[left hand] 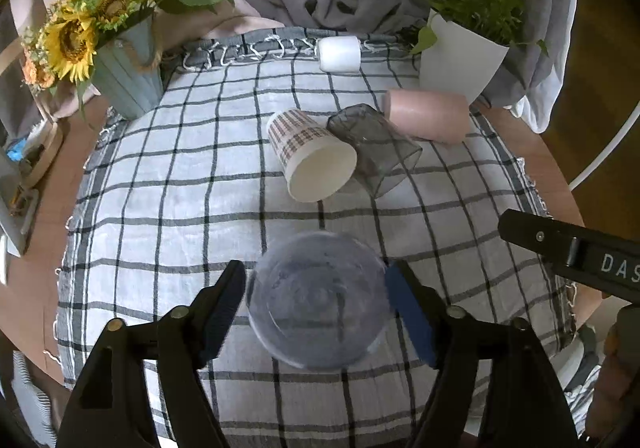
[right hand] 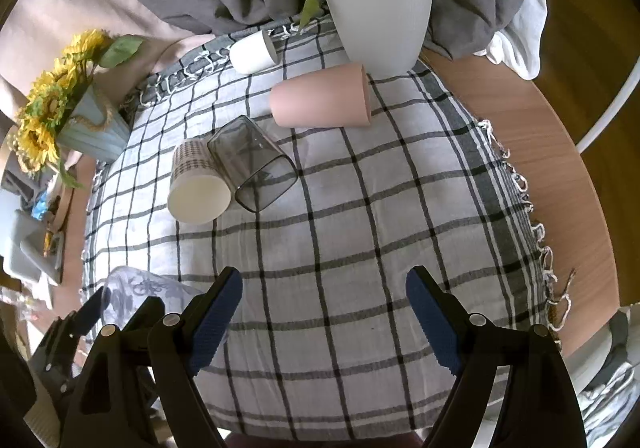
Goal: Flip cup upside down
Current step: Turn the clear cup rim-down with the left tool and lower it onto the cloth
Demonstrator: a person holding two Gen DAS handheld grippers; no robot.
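Between my left gripper's (left hand: pixel 316 302) blue pads sits the clear plastic cup (left hand: pixel 318 300), blurred, its round end facing the lens; both pads lie at its sides, gripping it above the checked cloth (left hand: pixel 180 188). Off to the right, my right gripper (right hand: pixel 324 312) hangs wide with nothing between its fingers. Farther out lie a plaid paper cup (left hand: pixel 310 154), a smoky glass tumbler (left hand: pixel 376 148) touching it, and a pink cup (left hand: pixel 426 114), all on their sides.
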